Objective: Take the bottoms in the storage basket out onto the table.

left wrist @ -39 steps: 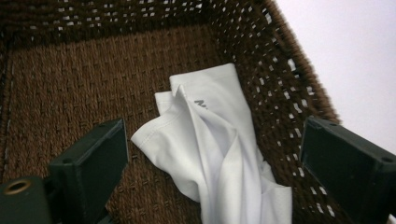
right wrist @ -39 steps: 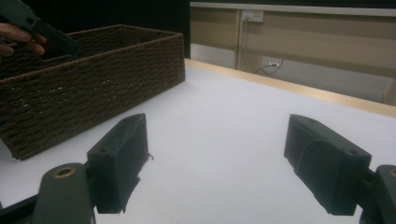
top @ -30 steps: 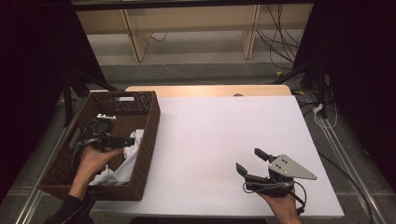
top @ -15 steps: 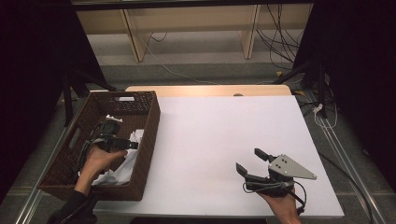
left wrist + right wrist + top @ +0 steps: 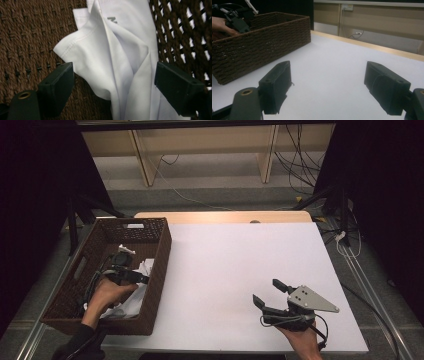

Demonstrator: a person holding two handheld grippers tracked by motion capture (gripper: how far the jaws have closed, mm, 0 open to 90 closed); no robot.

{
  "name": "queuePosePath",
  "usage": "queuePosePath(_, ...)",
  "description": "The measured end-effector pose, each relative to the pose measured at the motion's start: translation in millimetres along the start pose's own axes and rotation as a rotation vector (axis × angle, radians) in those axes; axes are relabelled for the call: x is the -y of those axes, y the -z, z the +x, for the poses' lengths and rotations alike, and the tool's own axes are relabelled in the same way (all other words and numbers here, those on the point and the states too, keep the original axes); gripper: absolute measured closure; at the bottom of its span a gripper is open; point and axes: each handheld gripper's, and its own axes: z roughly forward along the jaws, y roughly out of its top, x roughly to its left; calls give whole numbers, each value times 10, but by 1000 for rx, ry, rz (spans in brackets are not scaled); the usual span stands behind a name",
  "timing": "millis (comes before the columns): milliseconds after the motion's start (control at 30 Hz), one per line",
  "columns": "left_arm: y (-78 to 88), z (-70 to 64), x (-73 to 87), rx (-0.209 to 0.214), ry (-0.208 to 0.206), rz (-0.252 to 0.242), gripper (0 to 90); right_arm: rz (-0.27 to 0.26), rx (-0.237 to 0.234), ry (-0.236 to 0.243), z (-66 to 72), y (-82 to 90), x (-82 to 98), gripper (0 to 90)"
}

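High view: above the near edge, facing forward and down over the table (image 5: 235, 265) and basket (image 5: 155, 265). Left gripper view: close, down into the basket (image 5: 25, 37). Right gripper view: low across the table (image 5: 342, 67), sharing the basket (image 5: 262, 50).

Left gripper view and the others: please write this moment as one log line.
left gripper: open, astride white cloth in basket | right gripper: open, over table

Light falls from above and makes the white table (image 5: 235, 265) bright, while the room around it is very dark. The white cloth (image 5: 120, 62) looks sharp (with soft folds' shadows); the near jaws are slightly blurred.
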Motion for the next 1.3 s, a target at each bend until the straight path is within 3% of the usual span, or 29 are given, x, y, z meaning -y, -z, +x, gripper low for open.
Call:
queuePosePath(200,-34,-11,16,-22,-28,37,237,1,0,-1,1,-1,1,228)
queuePosePath(267,-34,-26,24,-5,-48,38,345,1,1,-1,-1,-1,1,228)
queuePosePath(300,-36,-47,33,-8,-68,44,481,0,-1,-4,-5,-3,2,229)
queuePosePath(333,-36,-47,33,-8,-68,44,563,0,-1,-4,-5,-3,2,229)
queuePosePath(367,-37,-51,41,-21,-81,46,563,1,1,-6,-6,-3,2,229)
queuePosePath(500,-14,-8,61,-18,-93,49,848,-1,1,-6,-11,-1,2,232)
queuePosePath(600,8,48,75,-17,-85,57,859,-4,2,-6,-12,-1,2,232)
queuePosePath(733,100,243,127,-22,-37,52,863,-7,3,-11,-18,7,2,233)
queuePosePath(933,268,533,242,-112,31,66,861,-3,3,-12,-27,8,-1,234)
queuePosePath(1100,284,641,303,-114,66,68,849,-4,2,-9,-18,6,-1,234)
queuePosePath(1133,283,641,302,-126,67,73,831,-4,3,-9,-19,6,-1,235)
queuePosePath(1167,277,643,300,-160,72,84,707,-4,3,-9,-19,5,-2,235)
queuePosePath(1300,254,665,315,-165,80,104,642,-6,0,-9,-19,4,0,235)
